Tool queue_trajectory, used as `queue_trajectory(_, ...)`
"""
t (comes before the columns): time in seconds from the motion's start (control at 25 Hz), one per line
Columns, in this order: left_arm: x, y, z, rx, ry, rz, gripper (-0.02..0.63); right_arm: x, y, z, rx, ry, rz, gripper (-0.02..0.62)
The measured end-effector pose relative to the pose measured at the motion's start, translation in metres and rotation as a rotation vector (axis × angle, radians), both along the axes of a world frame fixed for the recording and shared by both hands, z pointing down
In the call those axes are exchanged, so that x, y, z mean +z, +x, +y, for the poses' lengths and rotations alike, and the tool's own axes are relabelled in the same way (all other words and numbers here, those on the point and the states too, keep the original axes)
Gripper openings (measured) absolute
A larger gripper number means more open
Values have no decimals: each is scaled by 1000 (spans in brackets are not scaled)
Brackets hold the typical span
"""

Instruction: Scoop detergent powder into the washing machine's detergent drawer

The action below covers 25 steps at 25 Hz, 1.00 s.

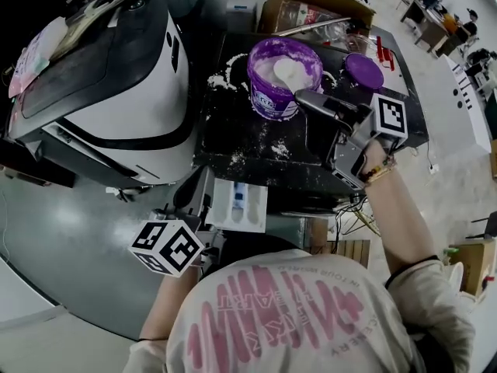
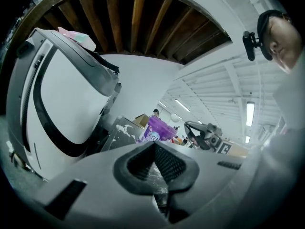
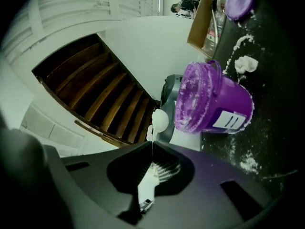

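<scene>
A purple detergent tub [image 1: 273, 92] stands open on the black table [image 1: 233, 142], full of white powder. My right gripper [image 1: 301, 97] is at the tub's right rim, shut on the handle of a white scoop [image 1: 286, 70] whose bowl is over the powder. In the right gripper view the scoop handle [image 3: 148, 182] runs between the jaws of my right gripper [image 3: 151, 149] and the tub [image 3: 214, 104] appears beyond. The white detergent drawer [image 1: 239, 205] sticks out below the table's front edge. My left gripper [image 1: 200, 195] is beside its left edge, jaws together on nothing I can see.
The washing machine [image 1: 116, 92] fills the left, seen also in the left gripper view [image 2: 62, 104]. The tub's purple lid [image 1: 363, 71] lies on the table at the right. Spilled powder [image 1: 221, 78] dots the tabletop. A cardboard box [image 1: 311, 10] stands behind.
</scene>
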State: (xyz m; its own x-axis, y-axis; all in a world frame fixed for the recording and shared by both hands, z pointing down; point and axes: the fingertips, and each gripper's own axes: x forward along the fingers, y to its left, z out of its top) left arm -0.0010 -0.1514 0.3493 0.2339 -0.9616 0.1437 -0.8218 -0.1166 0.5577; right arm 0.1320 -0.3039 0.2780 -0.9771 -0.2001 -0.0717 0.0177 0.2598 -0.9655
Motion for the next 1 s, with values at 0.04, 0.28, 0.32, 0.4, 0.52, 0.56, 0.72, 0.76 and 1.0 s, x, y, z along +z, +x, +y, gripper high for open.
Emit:
queue_trajectory(0.04, -1, 2, 0, 2, 4, 8, 3, 4, 2, 5, 4, -11, -9, 2)
queue_trajectory(0.28, -4, 26, 7, 90, 32, -11, 3, 27, 11, 44, -14, -25, -13, 2)
queue_trajectory(0.32, -2, 29, 8, 104, 30, -18, 3, 30, 12, 51, -17, -28, -16, 2)
queue_trajectory(0.4, 2, 34, 10, 127, 21, -23, 3, 37, 15, 65, -16, -51, -32, 2)
queue_trajectory(0.52, 9, 39, 10, 138, 10, -24, 3, 47, 18, 83, -12, -95, -58, 2)
queue_trajectory(0.56, 10, 41, 9, 139, 5, -24, 3, 50, 18, 88, -12, -107, -63, 2)
queue_trajectory(0.72, 13, 49, 10, 153, -5, -22, 3, 65, 25, 105, 8, -151, -69, 2)
queue_trajectory(0.76, 13, 51, 10, 156, -2, -19, 3, 69, 27, 108, 13, -154, -66, 2)
queue_trajectory(1.0, 21, 64, 16, 197, -30, -37, 3, 90, 34, 127, 21, -183, -52, 2)
